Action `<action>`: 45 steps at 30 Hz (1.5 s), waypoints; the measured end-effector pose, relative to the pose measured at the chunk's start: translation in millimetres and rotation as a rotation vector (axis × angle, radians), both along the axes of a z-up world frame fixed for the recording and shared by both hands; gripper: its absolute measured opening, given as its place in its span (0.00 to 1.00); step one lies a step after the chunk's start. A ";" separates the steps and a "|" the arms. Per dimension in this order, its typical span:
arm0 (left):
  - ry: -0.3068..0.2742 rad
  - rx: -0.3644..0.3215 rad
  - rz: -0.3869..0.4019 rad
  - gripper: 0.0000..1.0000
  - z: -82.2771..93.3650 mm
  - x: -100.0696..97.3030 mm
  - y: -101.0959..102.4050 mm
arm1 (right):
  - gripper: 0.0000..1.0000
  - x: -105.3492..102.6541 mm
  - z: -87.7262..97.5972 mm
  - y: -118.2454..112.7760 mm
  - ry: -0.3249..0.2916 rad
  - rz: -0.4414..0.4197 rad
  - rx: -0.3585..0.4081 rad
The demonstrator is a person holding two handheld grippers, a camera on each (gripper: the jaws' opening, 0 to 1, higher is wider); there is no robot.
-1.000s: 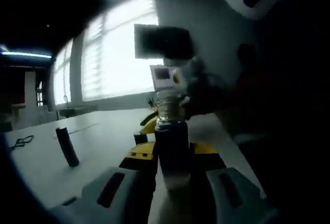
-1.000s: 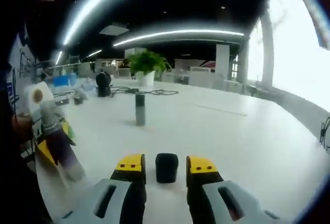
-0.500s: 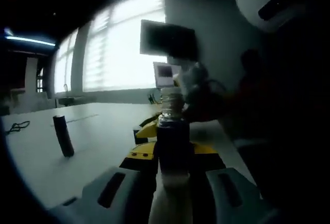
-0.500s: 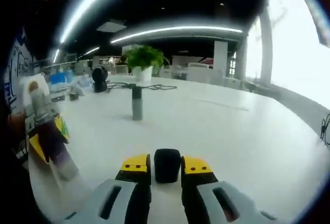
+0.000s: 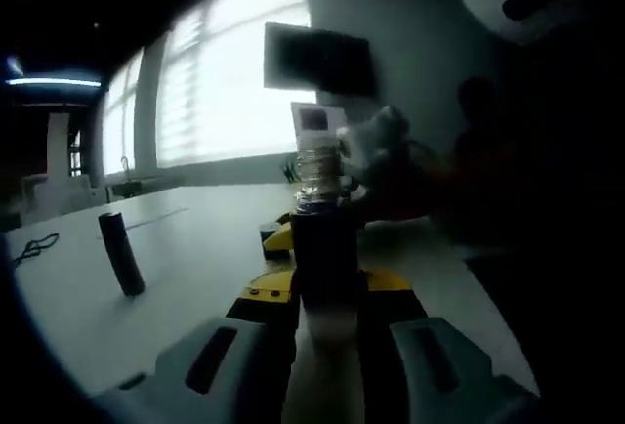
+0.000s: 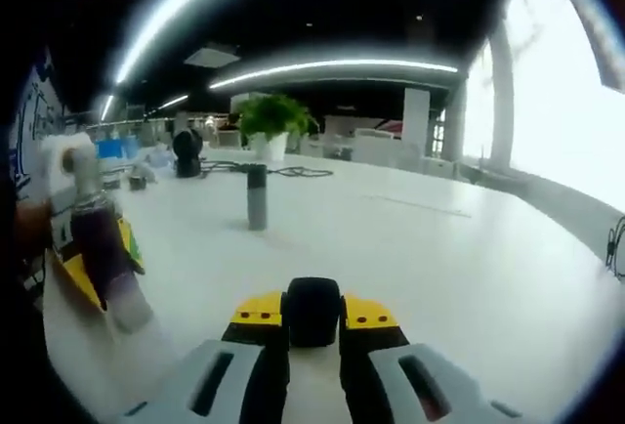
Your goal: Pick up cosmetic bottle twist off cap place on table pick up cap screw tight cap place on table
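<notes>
1. While I look along my left claw (image 5: 327,297), I see its two yellow-tipped jaws squeezed on the cosmetic bottle (image 5: 325,258). The bottle stands up between them, dark in the middle and pale at the bottom.
2. Its cap is off, and the bare clear neck (image 5: 316,172) with screw rings shows at the top.
3. Behind the bottle, my other claw (image 5: 278,236) peeks in, low over the white table (image 5: 186,258).
4. A dark tube (image 5: 121,253) stands on the table off to the left, well apart from the bottle. A thin black cable (image 5: 34,246) lies near the far left edge.
5. A dark screen (image 5: 317,58) hangs by the bright window (image 5: 229,82). I cannot read any words on the bottle or the screen.
6. Looking along my right claw (image 6: 312,312), I see its jaws pinched tight on the black cap (image 6: 312,310), just above the table (image 6: 439,258).
7. At the left, my left claw (image 6: 83,273) holds the bottle (image 6: 103,253), tilted, with its open neck up.
8. A grey tube (image 6: 257,197) stands farther back. Behind it is a green plant (image 6: 273,123) in a white pot, and a black round thing (image 6: 187,148) sits to its left.
9. No writing is clear enough to read here.
</notes>
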State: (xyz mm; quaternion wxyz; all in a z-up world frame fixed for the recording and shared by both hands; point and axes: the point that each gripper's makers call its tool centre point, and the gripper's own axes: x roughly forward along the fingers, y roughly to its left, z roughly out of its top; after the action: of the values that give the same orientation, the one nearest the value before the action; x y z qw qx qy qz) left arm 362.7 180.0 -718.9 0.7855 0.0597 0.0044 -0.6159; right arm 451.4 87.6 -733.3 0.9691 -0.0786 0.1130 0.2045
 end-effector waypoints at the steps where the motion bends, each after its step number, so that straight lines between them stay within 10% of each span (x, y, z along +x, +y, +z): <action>1: -0.001 0.003 0.001 0.13 -0.3 0.0 0.0 | 0.13 -0.2 6.8 1.0 -0.018 0.002 0.027; 9: -0.027 0.013 -0.008 0.13 0.2 -1.5 -0.4 | 0.13 -12.2 51.3 18.1 -0.040 0.132 0.163; 18: 0.026 0.004 0.002 0.13 -0.5 -1.3 -1.4 | 0.13 -62.0 111.7 71.0 -0.071 0.559 0.300; 26: -0.039 0.009 -0.028 0.13 2.1 -7.0 -2.8 | 0.13 -67.1 125.4 86.4 -0.072 0.666 0.291; 45: 0.013 -0.097 -0.032 0.13 21.4 -2.6 3.0 | 0.13 -82.8 125.2 105.6 -0.023 0.866 0.202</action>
State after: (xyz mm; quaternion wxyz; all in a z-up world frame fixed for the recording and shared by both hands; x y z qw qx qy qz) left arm 360.1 183.0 -697.5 0.7774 0.0178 -0.0213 -0.6284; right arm 368.6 193.2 -608.1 0.7983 -0.0262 0.0382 0.6005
